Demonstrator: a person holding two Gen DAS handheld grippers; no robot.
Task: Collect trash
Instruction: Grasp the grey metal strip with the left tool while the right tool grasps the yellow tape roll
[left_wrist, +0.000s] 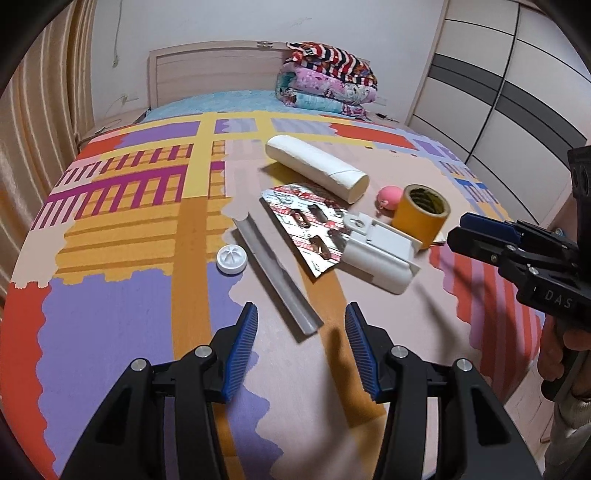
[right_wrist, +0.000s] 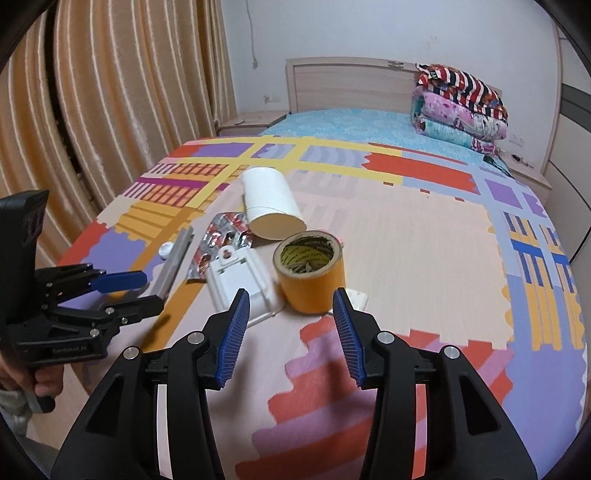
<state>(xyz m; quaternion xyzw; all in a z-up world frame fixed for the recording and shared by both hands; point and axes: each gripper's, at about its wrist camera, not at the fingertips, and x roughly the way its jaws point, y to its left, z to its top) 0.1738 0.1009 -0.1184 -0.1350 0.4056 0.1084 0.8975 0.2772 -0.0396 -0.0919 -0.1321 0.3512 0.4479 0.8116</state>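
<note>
On a bed (left_wrist: 122, 206) spread with a bright patchwork cover, the trash lies in a loose cluster toward the near edge. The left gripper (left_wrist: 301, 350) hovers over that edge with its blue-padded fingers spread wide and holding nothing; the near end of a grey strip (left_wrist: 275, 275) lies just ahead of the gap between them. A small white cap (left_wrist: 231, 259) sits just left of the strip. To the strip's right lies a silver blister pack (left_wrist: 308, 229), its right corner tucked under a white plastic casing (left_wrist: 380, 256). Behind them a white tube (left_wrist: 316, 166) lies on its side, and a roll of tape (left_wrist: 421, 214) stands upright right of the casing, with a pink ball (left_wrist: 388, 197) just behind it. The right gripper (right_wrist: 290, 339) also hangs wide and empty above the near edge; the tape (right_wrist: 310, 275) stands just beyond its fingertips, and the casing (right_wrist: 240, 284) is ahead of its left finger. A flat white piece (right_wrist: 356, 297) peeks out from behind the tape. Folded blankets (left_wrist: 328, 79) are stacked at the far right corner by the headboard (left_wrist: 210, 70).
</note>
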